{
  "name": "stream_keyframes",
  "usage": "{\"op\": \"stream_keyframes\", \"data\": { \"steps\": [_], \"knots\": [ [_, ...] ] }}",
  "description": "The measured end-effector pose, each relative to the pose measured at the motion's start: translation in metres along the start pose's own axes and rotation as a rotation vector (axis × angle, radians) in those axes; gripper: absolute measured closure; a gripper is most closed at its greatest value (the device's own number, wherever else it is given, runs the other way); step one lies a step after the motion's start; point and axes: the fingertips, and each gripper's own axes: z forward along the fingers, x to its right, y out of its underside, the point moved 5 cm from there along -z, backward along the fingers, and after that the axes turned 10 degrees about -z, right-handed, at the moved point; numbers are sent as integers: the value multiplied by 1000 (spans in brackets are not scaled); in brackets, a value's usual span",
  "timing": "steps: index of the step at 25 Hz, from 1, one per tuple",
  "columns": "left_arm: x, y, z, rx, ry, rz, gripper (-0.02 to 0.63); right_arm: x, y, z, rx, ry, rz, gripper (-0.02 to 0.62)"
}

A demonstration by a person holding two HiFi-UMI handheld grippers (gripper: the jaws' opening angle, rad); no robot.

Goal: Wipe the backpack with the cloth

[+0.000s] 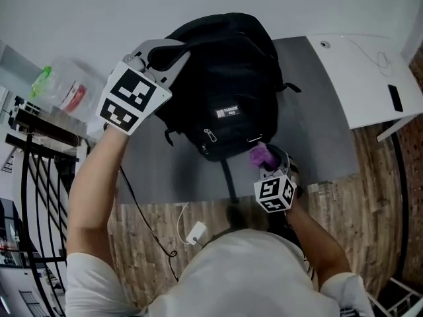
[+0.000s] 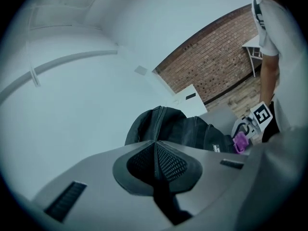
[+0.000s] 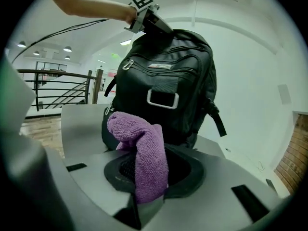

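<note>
A black backpack (image 1: pixel 225 91) stands upright on the grey table (image 1: pixel 317 131). My left gripper (image 1: pixel 170 57) is at its top left, shut on a black strap (image 2: pixel 166 206) at the top of the backpack; the right gripper view shows it gripping there (image 3: pixel 149 20). The bag's body (image 2: pixel 187 129) lies beyond the shut jaws. My right gripper (image 1: pixel 268 160) is at the lower front of the backpack (image 3: pixel 163 81), shut on a purple cloth (image 3: pixel 142 153). The cloth (image 1: pixel 260 155) sticks up from the jaws, close to the bag's front pocket.
A white desk (image 1: pixel 370 78) adjoins the grey table on the right. A white charger with its cable (image 1: pixel 196 232) lies on the wooden floor near the person. A black railing (image 1: pixel 39 177) and a clear plastic container (image 1: pixel 63 88) are at the left.
</note>
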Motion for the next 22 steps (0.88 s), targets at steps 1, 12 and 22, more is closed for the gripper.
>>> {"op": "stream_keyframes", "data": {
  "steps": [1, 12, 22],
  "knots": [
    [-2, 0, 0, 1, 14, 3, 594, -11, -8, 4, 9, -16, -3, 503],
    [-14, 3, 3, 52, 44, -90, 594, -143, -87, 40, 176, -215, -314, 503],
    [-13, 3, 4, 27, 52, -132, 592, -154, -83, 78, 162, -170, -536, 503]
  ]
}}
